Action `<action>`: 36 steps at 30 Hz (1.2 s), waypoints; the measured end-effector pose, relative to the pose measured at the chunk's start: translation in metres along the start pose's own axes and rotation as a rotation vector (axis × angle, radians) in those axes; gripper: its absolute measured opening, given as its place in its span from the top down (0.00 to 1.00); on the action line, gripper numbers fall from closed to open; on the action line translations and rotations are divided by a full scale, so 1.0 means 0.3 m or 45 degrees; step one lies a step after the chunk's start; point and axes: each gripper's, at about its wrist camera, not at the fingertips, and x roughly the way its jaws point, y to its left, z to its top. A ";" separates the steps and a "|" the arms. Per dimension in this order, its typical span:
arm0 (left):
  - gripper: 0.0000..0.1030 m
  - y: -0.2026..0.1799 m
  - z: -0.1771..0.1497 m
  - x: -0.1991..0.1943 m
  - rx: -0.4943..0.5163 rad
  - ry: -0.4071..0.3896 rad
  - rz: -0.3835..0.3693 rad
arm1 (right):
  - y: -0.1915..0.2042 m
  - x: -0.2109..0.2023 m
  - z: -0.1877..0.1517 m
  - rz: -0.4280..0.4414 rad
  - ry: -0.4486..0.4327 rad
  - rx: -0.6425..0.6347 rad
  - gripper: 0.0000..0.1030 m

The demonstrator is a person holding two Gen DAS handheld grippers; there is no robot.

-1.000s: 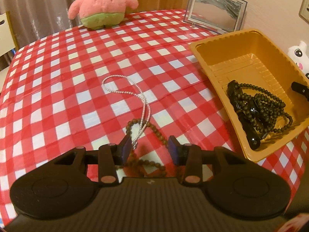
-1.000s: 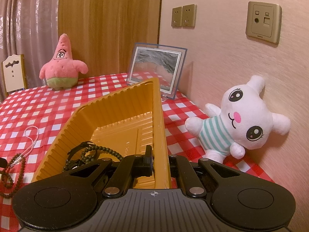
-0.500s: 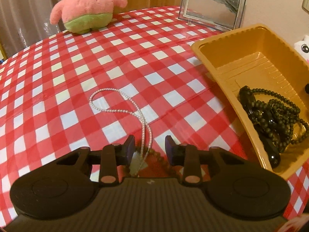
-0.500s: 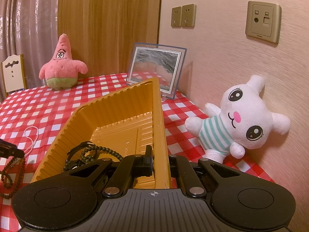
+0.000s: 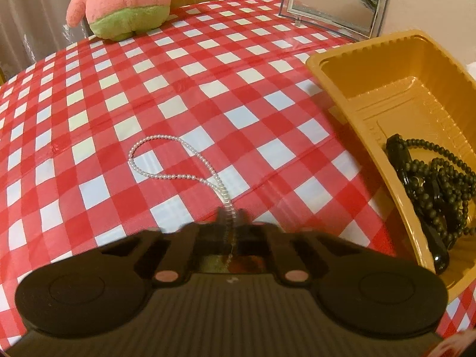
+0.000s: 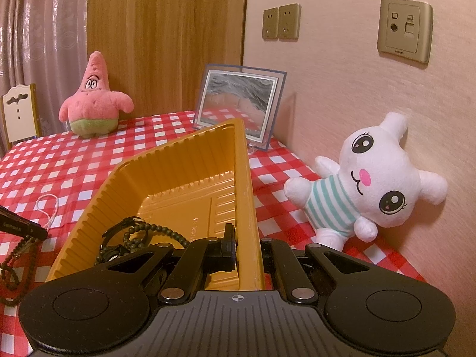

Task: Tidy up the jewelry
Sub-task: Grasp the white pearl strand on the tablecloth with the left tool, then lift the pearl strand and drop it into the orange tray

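Pinching the tray (image 6: 248, 208) wall, our right tool (image 6: 245, 245) steadies it. Our left tool (image 5: 230, 223) nips the pearl strand (image 5: 166, 175), likely to carry it there.

This looks like a room in a home, probably a dining corner. The worktop (image 6: 166, 136) wears a red-and-white checked cloth, with a pink star plush (image 6: 95, 98) at its far side and a white striped plush (image 6: 372, 178) leaning on the right wall. A framed picture (image 6: 241, 104), wall sockets (image 6: 281, 21), sheer curtains (image 6: 41, 29) and a cream chair back (image 6: 19, 113) fit that reading.
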 end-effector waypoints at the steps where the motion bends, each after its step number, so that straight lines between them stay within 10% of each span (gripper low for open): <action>1: 0.98 0.003 0.001 -0.004 -0.011 -0.002 -0.011 | -0.002 0.000 -0.001 0.000 0.001 0.001 0.96; 36: 0.99 -0.097 0.202 -0.796 -0.023 -0.633 -0.244 | 0.012 0.003 0.014 0.029 -0.021 -0.007 0.95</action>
